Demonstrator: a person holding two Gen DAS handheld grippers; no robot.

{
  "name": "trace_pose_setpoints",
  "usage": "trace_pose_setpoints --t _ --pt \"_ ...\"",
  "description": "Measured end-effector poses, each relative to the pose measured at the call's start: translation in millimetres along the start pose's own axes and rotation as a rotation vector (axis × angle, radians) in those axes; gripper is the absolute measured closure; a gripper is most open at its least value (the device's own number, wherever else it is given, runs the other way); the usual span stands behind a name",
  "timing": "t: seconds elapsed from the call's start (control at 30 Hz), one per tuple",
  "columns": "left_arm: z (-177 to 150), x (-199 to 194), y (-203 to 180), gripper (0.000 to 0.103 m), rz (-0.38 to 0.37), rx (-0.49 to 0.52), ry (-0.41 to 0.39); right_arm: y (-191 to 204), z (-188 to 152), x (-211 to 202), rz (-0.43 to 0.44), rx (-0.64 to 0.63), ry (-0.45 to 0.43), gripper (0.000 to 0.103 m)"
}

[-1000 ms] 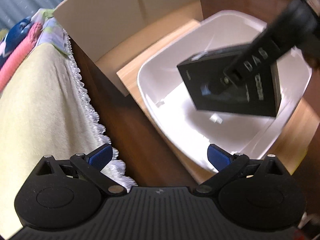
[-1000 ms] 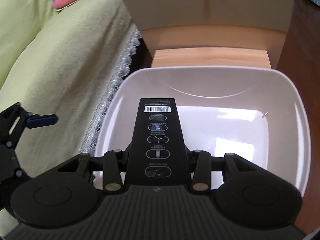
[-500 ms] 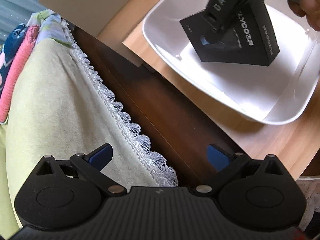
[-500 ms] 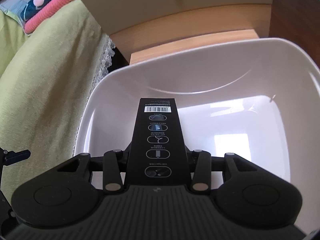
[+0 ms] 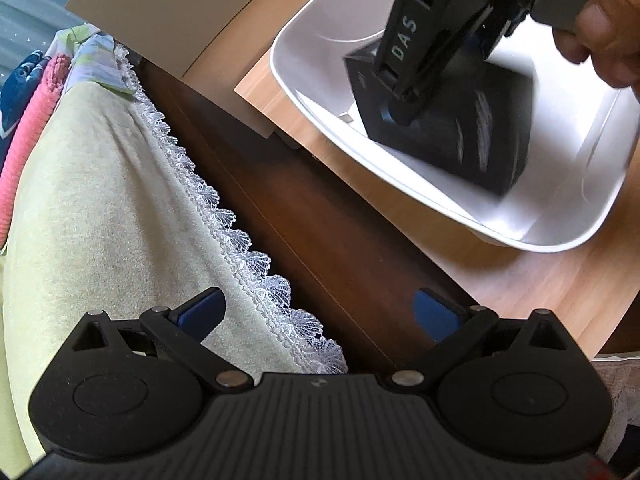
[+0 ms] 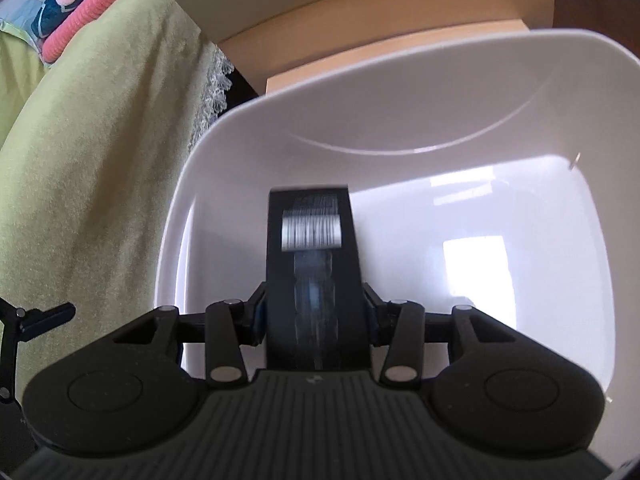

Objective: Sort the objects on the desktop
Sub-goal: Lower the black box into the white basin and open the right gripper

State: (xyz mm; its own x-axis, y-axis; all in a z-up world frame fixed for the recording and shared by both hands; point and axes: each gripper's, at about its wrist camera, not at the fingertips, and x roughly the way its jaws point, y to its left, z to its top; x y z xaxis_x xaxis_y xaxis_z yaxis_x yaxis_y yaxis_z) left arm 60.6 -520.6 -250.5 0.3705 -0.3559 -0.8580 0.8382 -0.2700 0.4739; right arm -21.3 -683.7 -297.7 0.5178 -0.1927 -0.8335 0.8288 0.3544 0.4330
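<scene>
Black box (image 6: 314, 280) between the right gripper (image 6: 314, 316) fingers: printed label motion-blurred, unreadable; lower end hidden behind the gripper body. White basin (image 6: 400, 92) ahead: right rim cut off by the frame edge.

A light wooden board (image 5: 560, 280) carries the white tub (image 5: 304, 92), which sits right on it. The board lies on a dark brown wooden surface (image 5: 312, 232). Beside that, a pale green cover with a lace edge (image 5: 100, 208) drapes down.
</scene>
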Motion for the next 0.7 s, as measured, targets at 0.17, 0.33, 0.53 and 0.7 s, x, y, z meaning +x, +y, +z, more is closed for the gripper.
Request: trace_pose_setpoints --t 0.17,0.33,0.53,0.7 --pt "-3 1 1 0.001 -0.002 -0.005 0.005 4 -4 -3 0.024 -0.010 0.005 0.059" --pt "-2 3 -1 0.001 -0.013 0.000 0.008 3 -7 -14 0.059 0.011 0.019 0.054" --pt "-2 3 -3 0.001 -0.021 0.001 0.003 7 -22 -27 0.075 -0.086 0.048 0.053" --pt "-3 2 -4 0.001 -0.031 0.001 0.004 7 -28 -28 0.088 -0.145 0.069 0.065"
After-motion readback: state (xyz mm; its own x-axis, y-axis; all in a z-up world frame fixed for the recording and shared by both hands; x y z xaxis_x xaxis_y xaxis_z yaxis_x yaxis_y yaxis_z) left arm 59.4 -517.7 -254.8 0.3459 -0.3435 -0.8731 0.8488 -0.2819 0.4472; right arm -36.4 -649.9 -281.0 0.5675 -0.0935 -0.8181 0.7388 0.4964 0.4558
